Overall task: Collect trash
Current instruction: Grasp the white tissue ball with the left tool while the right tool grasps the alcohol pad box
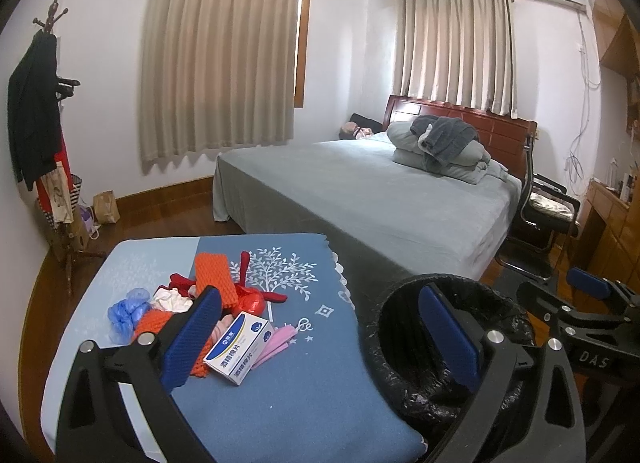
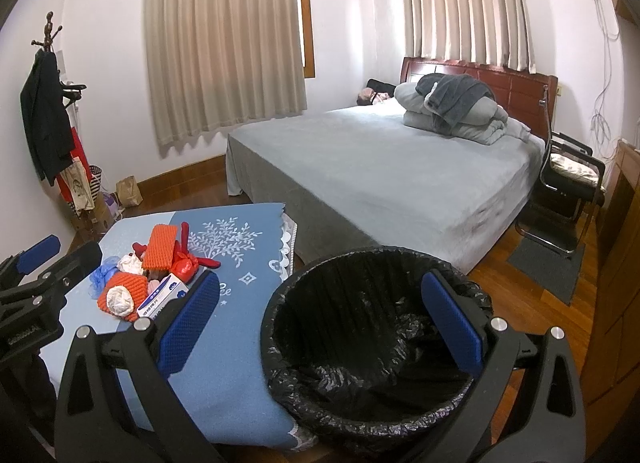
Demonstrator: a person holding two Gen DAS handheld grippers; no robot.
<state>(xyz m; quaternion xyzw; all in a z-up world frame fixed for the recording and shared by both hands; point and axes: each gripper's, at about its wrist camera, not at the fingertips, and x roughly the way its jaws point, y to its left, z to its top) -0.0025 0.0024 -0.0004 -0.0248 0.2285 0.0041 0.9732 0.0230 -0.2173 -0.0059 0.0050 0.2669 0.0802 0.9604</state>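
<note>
A pile of trash lies on a blue-clothed table: a white and blue box, orange foam netting, a red wrapper, a blue plastic bag, white crumpled paper and a pink item. The pile also shows in the right wrist view, with the box and orange netting. A bin with a black liner stands right of the table. My left gripper is open and empty, above the table's right part. My right gripper is open and empty over the bin.
A bed with a grey cover and folded bedding fills the room behind. A coat rack with bags stands at the left wall. A black chair stands right of the bed, by wooden cabinets.
</note>
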